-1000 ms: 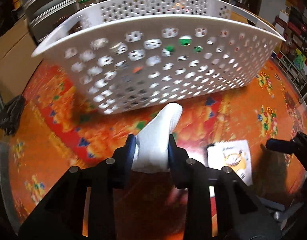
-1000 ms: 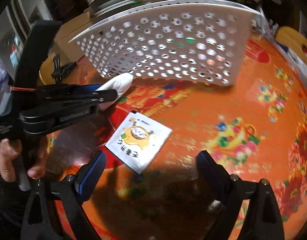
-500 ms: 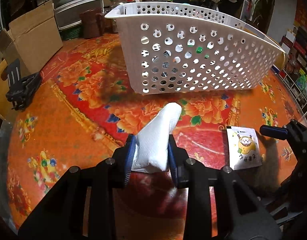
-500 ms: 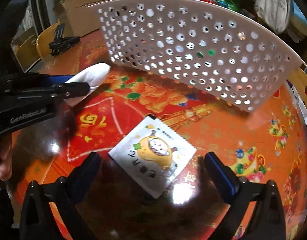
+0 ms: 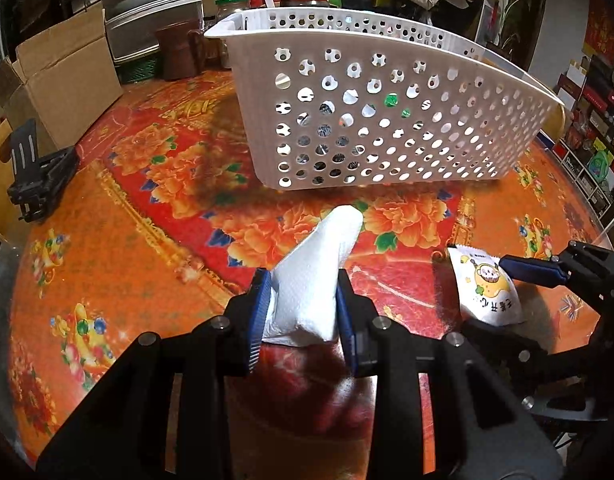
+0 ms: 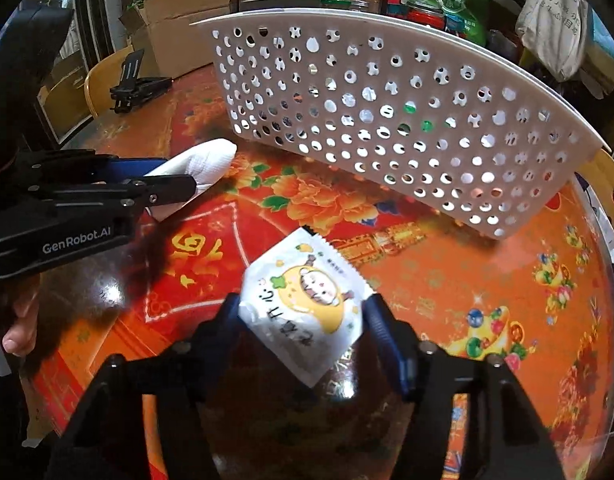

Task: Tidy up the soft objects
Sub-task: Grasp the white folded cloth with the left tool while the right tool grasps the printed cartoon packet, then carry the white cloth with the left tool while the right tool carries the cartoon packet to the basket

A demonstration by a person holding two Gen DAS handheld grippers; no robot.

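Note:
My left gripper [image 5: 305, 304] is shut on a folded white paper towel [image 5: 315, 276], which sticks out forward above the table; the towel also shows in the right wrist view [image 6: 199, 164]. My right gripper [image 6: 303, 320] is shut on a white soft packet with a yellow cartoon print [image 6: 307, 308]; the packet shows at the right of the left wrist view [image 5: 485, 288]. A white perforated plastic basket [image 5: 387, 120] stands on the table beyond both grippers, and also shows in the right wrist view [image 6: 407, 120].
The round table has an orange and red flowered cover [image 5: 147, 200]. A black clamp-like tool [image 5: 39, 184] lies at its left edge. A cardboard box [image 5: 63, 76], jars and stacked trays stand behind the basket. Shelves stand at the far right.
My right gripper has come down around the printed packet and closed on it. My left gripper has pulled back from the basket, still holding the towel.

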